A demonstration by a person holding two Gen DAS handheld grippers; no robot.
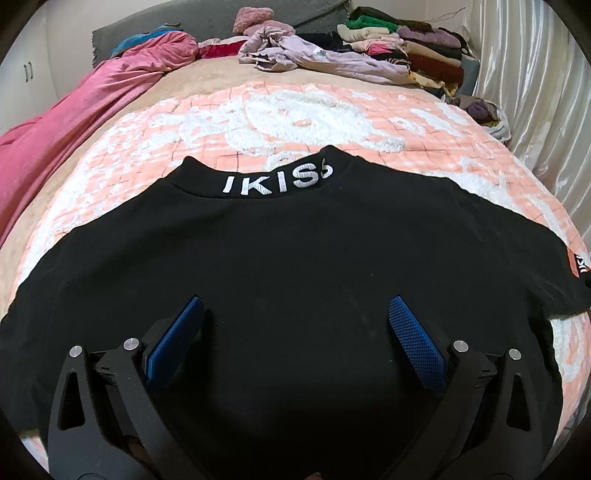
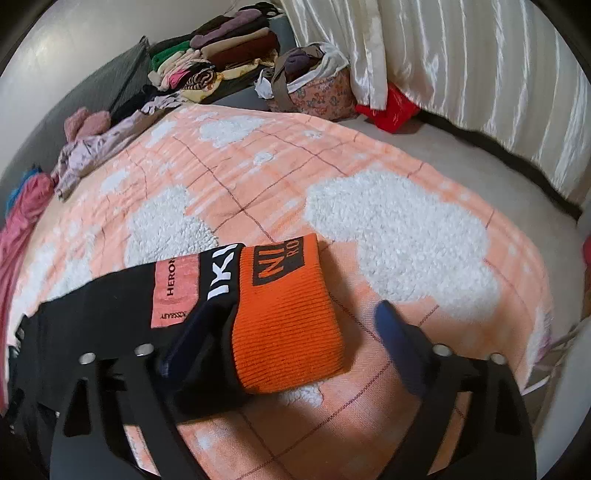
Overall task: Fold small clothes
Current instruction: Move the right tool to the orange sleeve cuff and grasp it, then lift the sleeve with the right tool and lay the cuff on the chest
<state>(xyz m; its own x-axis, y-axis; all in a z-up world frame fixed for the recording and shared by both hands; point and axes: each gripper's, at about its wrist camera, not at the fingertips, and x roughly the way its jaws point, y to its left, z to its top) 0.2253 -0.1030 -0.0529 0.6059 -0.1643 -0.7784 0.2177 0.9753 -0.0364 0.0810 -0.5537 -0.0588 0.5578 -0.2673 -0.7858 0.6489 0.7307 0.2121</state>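
I work over a bed [image 1: 184, 79] spread with a peach and white fleecy blanket [image 1: 303, 110]. Shiny cream curtains [image 1: 532, 85] hang along my right side, a grey headboard [image 1: 207, 26] stands against the pale wall [image 1: 62, 29] ahead, and cupboard doors [image 1: 22, 70] show far left. Light is soft and even.

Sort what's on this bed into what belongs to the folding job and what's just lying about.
Job: black cotton top with white lettered collar, its orange ribbed cuff, open left gripper, open right gripper.

Lying about: pink crumpled blanket, stacked folded clothes, floral fabric bag, red plastic bag.
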